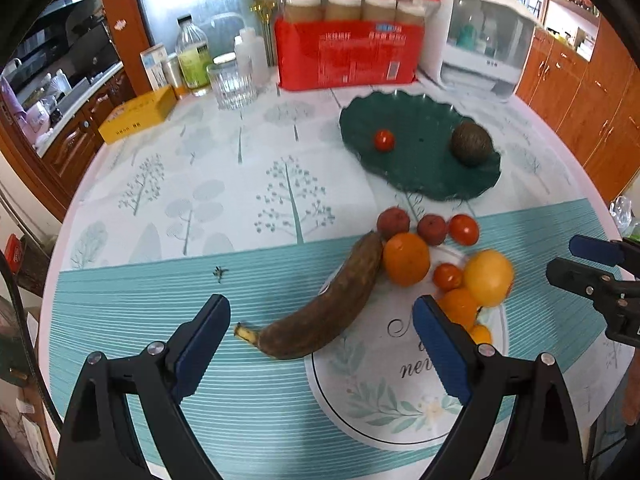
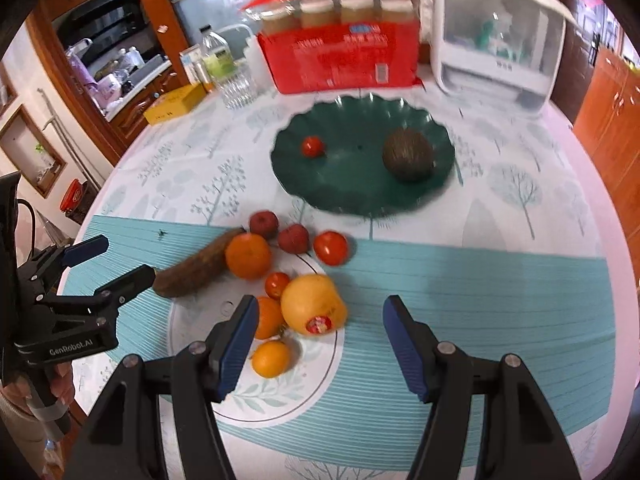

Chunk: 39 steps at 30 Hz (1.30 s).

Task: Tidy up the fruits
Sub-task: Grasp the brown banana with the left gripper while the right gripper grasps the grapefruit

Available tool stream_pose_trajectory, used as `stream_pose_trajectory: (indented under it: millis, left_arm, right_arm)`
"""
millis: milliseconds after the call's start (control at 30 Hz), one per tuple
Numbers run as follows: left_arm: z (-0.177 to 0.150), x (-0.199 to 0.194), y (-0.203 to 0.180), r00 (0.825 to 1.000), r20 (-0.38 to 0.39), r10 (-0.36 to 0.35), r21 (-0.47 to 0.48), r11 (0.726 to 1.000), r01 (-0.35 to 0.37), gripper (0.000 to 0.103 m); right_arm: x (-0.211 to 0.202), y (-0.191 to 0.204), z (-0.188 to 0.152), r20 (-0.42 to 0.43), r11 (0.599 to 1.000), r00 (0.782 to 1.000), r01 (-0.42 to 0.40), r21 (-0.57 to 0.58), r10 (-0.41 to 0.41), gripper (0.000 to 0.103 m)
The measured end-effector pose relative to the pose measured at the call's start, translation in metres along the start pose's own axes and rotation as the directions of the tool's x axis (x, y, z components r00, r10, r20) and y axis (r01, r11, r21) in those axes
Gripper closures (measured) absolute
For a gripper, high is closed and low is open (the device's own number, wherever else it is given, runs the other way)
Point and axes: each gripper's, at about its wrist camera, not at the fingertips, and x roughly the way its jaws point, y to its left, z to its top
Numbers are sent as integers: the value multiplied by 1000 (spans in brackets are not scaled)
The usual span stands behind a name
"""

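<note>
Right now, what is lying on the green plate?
The green plate holds a small red tomato and a dark, rough-skinned round fruit, set apart. Whatever sits directly beneath them is covered. Both grippers are open, empty.

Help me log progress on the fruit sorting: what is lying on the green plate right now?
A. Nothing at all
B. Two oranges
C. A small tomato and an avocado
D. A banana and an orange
C: the green plate holds only a small tomato and a dark avocado; the browned banana and the oranges lie on the table nearer the grippers.
</note>
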Motion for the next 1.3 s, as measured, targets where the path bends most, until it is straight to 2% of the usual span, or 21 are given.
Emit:
stream_pose_trajectory:
  millis: [233,600,867,1300]
  left_arm:
    - [-2,39,7,998,-62,-9,-7,1000,9,11]
    - [-2,71,7,994,-112,-16,31,999,20,12]
    - [-5,92,3,986,-160,-52,37,998,59,31]
    - [-5,93,-5,988,-150,-34,80,996,47,36]
  right_arm:
    - [24,-6,-9,-51,999,999,-9,31,10,38]
    - [57,-5,-8,-106,997,993,-41,66,48,38]
    - [76,-6,-3,-120,993,989,-74,93,85,38]
    - [90,-12,8,-147,982,979,-121,145,143,38]
